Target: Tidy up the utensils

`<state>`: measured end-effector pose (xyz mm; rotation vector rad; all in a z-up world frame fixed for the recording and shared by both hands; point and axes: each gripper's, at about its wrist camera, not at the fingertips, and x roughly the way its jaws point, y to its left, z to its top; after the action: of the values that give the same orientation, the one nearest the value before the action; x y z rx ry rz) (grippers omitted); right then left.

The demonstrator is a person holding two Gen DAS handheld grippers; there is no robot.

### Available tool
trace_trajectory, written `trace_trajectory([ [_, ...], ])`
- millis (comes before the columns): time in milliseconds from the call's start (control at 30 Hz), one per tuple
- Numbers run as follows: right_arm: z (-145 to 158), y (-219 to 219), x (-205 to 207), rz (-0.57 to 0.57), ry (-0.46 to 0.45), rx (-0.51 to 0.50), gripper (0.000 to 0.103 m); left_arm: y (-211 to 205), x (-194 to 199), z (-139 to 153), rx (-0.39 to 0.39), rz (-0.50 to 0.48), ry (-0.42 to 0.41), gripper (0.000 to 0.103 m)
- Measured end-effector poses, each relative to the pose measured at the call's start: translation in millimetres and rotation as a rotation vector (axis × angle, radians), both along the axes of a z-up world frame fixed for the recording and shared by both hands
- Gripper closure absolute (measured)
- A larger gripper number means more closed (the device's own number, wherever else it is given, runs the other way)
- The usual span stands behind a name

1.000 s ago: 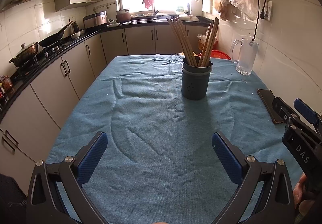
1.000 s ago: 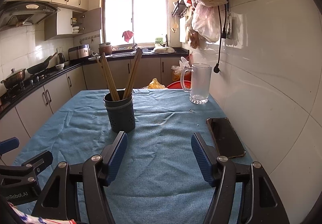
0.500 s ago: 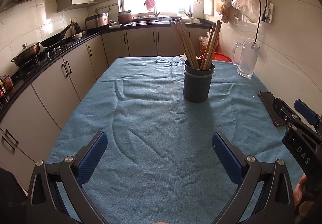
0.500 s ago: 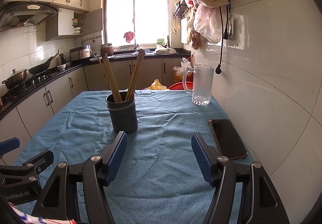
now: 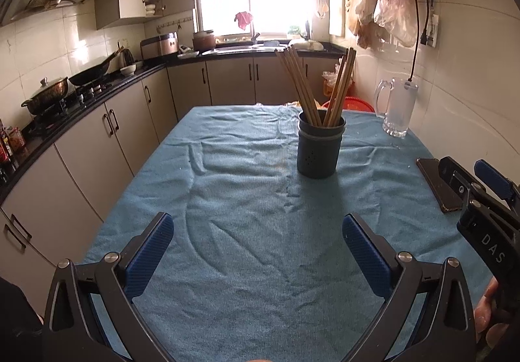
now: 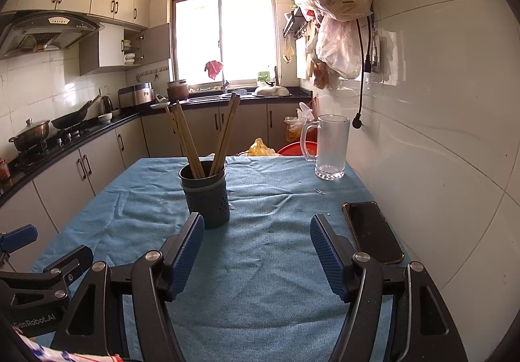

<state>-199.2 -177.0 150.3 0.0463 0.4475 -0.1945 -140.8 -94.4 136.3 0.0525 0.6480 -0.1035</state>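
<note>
A: Chopsticks [image 5: 312,90] all stand in the dark holder [image 5: 320,150] mid-table [image 5: 227,264], in two leaning bunches; none lie on the cloth.

B: And the tools?

A: Left hand-held gripper [image 5: 258,246] and right hand-held gripper [image 6: 256,251] both gape wide, empty, short of the holder.

B: Which stage?

A: Either sorted already, or about to be pulled out; I can't settle which.

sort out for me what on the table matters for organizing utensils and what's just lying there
Part of the job:
chopsticks
dark utensil holder

Just lying about:
glass mug
phone
blue tablecloth
</note>
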Motion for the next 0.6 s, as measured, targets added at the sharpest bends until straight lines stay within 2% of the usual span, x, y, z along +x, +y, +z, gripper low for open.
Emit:
trace_trajectory([
  [300, 4.4, 0.0, -4.3, 0.004, -0.018, -0.004, 0.03, -2.9, -11.8, 11.4, 0.034, 0.025, -0.087, 0.0],
  [600, 7.7, -0.8, -8.5, 0.01, -0.034, -0.006, 0.03, -3.3, -13.3, 12.9, 0.035, 0.027, -0.091, 0.0],
])
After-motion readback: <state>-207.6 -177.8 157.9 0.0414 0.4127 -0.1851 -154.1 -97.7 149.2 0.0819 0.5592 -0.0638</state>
